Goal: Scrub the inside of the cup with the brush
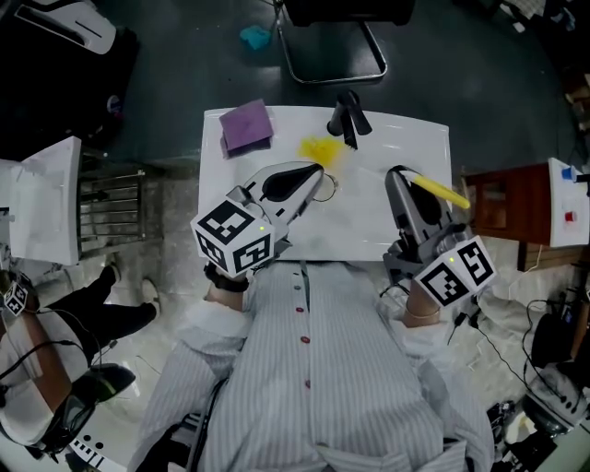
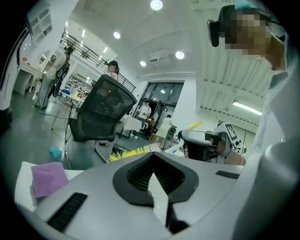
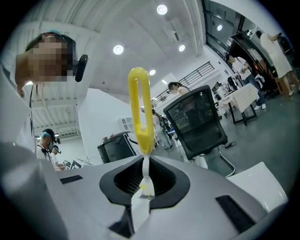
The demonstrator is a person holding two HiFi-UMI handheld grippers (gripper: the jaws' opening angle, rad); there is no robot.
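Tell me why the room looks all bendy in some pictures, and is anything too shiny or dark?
Left gripper view: a wide lens curves the room like a ball, and the ceiling lights glare white. Right gripper view: same bend, black corners, yet the yellow brush looks sharp. Head view: less bendy, with a dim floor around a bright white table.

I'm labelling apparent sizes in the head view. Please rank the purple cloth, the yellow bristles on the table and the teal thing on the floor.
1. purple cloth
2. yellow bristles
3. teal thing, though the floor lies farther from the camera, so it may only look smallest.
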